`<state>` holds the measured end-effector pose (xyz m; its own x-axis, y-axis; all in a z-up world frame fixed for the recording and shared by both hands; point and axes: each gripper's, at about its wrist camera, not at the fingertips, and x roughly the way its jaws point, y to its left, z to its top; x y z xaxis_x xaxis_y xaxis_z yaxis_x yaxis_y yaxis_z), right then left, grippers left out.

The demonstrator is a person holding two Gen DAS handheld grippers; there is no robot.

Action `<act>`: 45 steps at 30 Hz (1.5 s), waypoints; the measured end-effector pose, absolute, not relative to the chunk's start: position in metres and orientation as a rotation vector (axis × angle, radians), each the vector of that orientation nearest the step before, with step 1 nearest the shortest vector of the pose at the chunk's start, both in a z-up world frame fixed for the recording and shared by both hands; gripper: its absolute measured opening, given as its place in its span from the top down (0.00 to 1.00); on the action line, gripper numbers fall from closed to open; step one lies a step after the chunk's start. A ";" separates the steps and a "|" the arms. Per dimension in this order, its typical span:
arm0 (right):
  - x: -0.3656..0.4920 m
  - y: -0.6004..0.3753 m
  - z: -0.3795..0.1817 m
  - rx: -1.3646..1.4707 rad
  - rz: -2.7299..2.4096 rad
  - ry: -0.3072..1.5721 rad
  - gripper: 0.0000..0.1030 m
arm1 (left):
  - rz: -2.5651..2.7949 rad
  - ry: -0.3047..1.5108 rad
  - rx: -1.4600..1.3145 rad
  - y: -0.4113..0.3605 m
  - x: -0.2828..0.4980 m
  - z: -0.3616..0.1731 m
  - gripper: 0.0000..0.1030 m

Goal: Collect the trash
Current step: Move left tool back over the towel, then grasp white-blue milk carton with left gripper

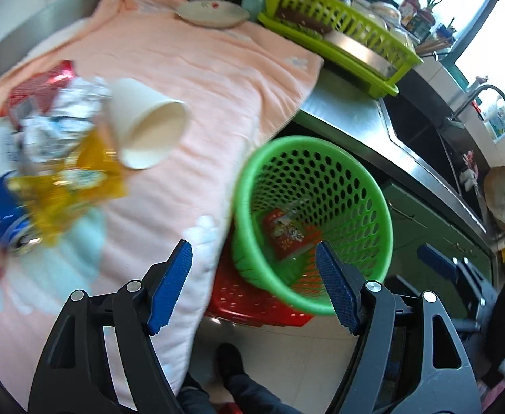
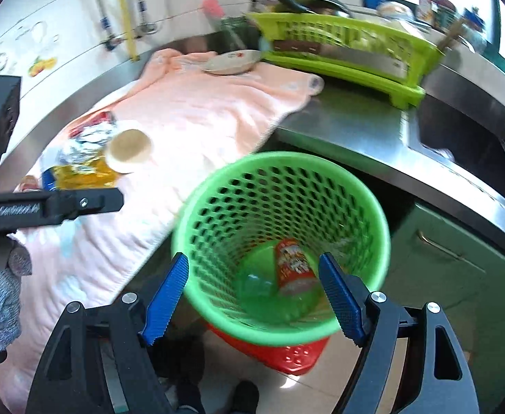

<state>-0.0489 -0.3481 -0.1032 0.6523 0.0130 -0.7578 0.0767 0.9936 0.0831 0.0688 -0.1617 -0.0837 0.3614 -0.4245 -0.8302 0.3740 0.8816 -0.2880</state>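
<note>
Fingers of both grippers spread wide, nothing between the blue pads. Right gripper (image 2: 254, 295) sits over the mouth of the green perforated plastic waste basket (image 2: 373, 214); left gripper (image 1: 254, 286) over its near rim, straddling the cloth edge. Basket stands on a red plastic stool (image 2: 297, 355) on the floor, just beside the steel surface (image 2: 349, 127). In the basket: red printed snack wrapper (image 2: 292, 265). On the pink cloth (image 1: 200, 79) covering the surface: white paper cup (image 1: 145, 124) lying on its side, touching crumpled silver foil (image 1: 69, 117), yellow wrapper (image 1: 76, 176) and blue can (image 1: 2, 214).
</note>
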 end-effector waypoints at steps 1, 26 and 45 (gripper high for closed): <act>-0.046 -0.340 -0.101 0.099 -0.021 0.855 0.27 | -0.508 1.072 -0.047 -0.152 0.065 -0.080 0.29; -0.005 -0.185 -0.076 -0.045 0.314 0.815 0.24 | -0.285 1.003 0.347 0.100 0.037 -0.075 0.22; -0.008 -0.186 -0.078 -0.018 0.272 0.842 0.24 | -0.426 1.110 0.587 0.124 0.083 -0.115 0.21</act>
